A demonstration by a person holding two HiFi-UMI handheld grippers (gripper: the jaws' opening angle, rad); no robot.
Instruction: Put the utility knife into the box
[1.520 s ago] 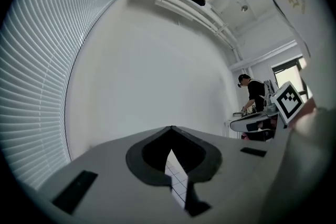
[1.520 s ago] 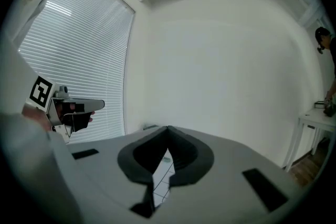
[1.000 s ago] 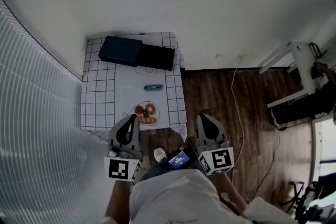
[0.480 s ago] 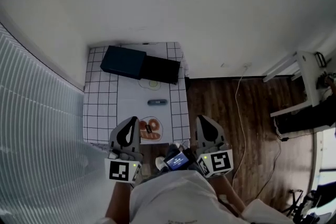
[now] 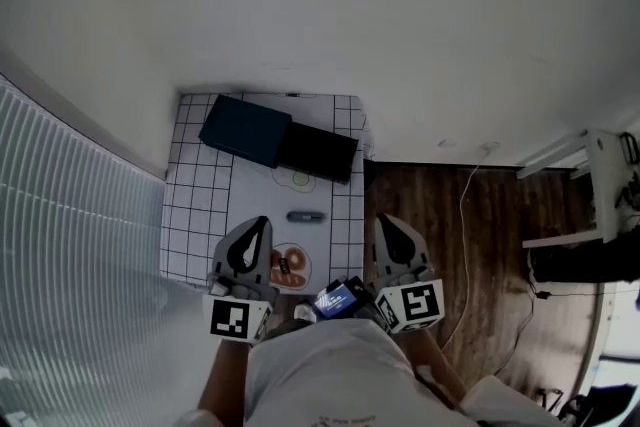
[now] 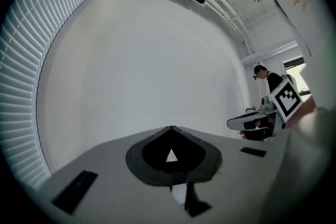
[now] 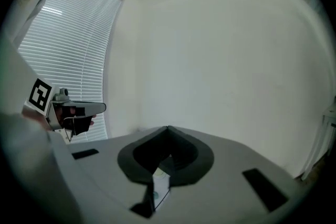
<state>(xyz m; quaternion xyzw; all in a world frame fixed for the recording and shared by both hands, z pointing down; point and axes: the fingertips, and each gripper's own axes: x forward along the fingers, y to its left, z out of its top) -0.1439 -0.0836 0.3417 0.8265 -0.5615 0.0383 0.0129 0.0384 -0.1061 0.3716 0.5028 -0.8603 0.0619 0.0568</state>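
Observation:
In the head view the utility knife (image 5: pixel 305 216), small and dark grey, lies on the white grid-patterned tablecloth (image 5: pixel 195 205). Behind it stands a dark blue box (image 5: pixel 245 130) with a black part (image 5: pixel 318 151) beside it on the right. My left gripper (image 5: pixel 262 221) hangs shut over the table's near edge, a little short and left of the knife. My right gripper (image 5: pixel 384 218) is shut too, over the wooden floor to the right of the table. Both hold nothing. Both gripper views face a bare white wall, with the jaw tips together in the left gripper view (image 6: pixel 171 127) and in the right gripper view (image 7: pixel 168 127).
A plate with brown food (image 5: pixel 288 268) sits at the table's near edge between the grippers. A small pale round thing (image 5: pixel 299 180) lies between knife and box. Window blinds (image 5: pixel 70 245) run along the left. White furniture (image 5: pixel 590 175) and a cable lie on the floor at right.
The view has shifted forward: the table with box, knife and plate has slid down the frame toward the grippers. Both grippers stay shut and keep their pose.

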